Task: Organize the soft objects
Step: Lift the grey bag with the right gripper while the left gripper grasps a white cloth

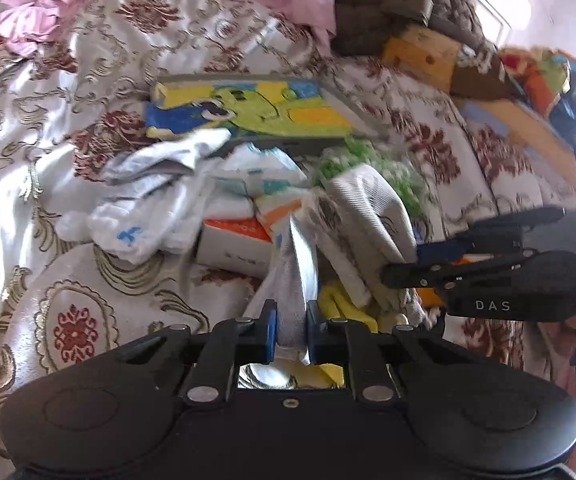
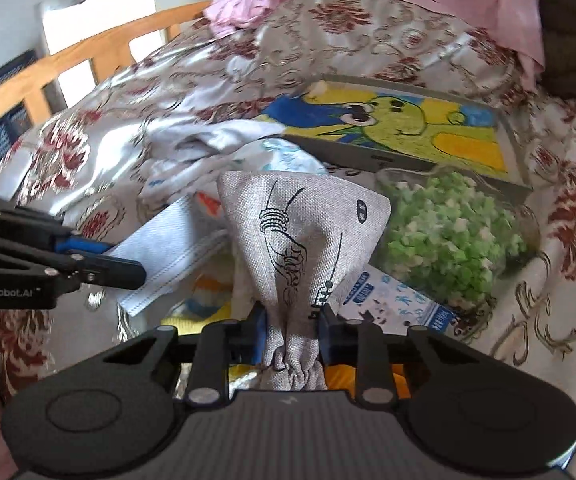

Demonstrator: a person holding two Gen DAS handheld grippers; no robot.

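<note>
I've got L gripper (image 1: 291, 330) clamped on face mask (image 2: 168, 248), R gripper (image 2: 292, 330) pinching cloth bag (image 2: 303, 236) over bed (image 1: 40, 184) pile; risk: thin mask slips w/ a tug, snags bag.

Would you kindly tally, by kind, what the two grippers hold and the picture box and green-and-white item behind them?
Face mask, in the left gripper: 1
Grey printed cloth pouch, in the right gripper: 1
Cartoon picture box: 1
Bag of green-and-white pieces: 1
Total: 4
</note>
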